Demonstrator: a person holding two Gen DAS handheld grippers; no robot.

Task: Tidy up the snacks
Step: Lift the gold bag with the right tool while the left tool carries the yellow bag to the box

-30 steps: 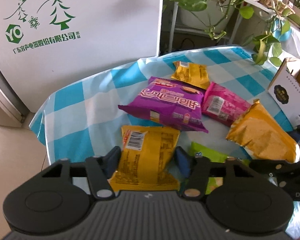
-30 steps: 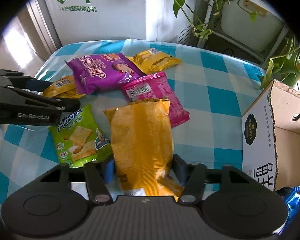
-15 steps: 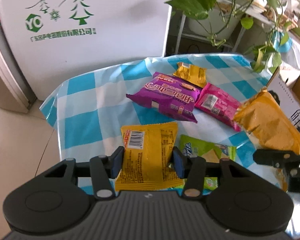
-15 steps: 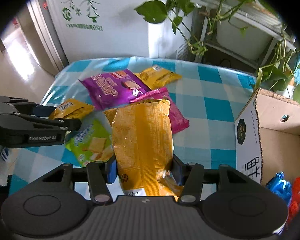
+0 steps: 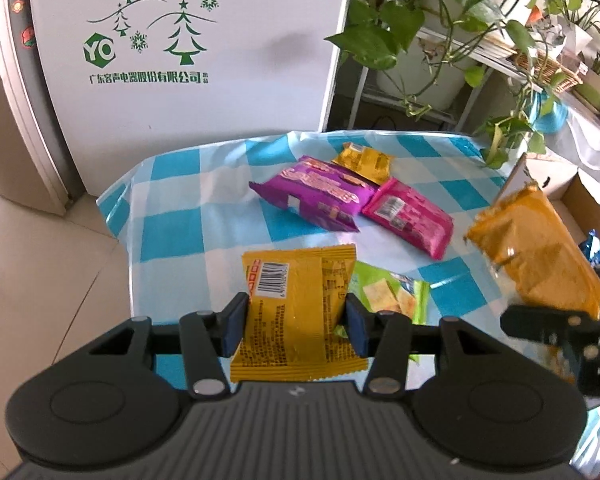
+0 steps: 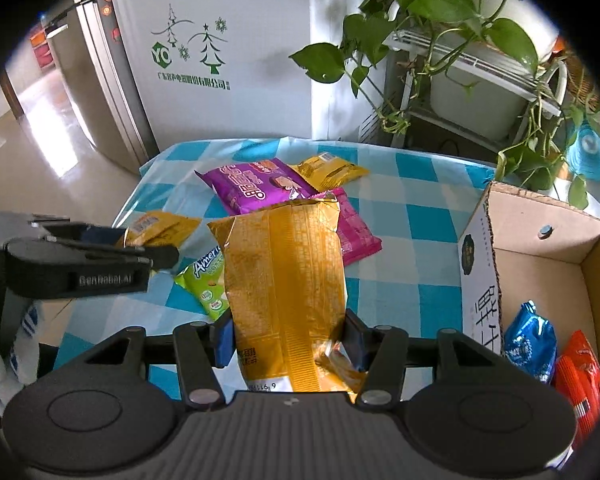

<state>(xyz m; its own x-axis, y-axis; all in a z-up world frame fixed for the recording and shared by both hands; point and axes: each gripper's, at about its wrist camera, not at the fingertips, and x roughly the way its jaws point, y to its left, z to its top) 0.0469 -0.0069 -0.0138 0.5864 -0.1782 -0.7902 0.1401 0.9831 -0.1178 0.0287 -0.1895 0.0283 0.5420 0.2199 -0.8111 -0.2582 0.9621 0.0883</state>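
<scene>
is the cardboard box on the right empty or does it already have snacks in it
Not empty. The cardboard box is open at the top, and a blue packet and an orange-red packet lie inside.

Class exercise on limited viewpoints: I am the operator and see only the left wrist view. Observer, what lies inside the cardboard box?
Observer: A blue packet and an orange-red packet lie in the cardboard box.
Operator: My left hand-held gripper holds the yellow packet. How does the right one grip?
Observer: The right hand-held gripper is shut on the large orange bag at its lower end, one pad on each side.
</scene>
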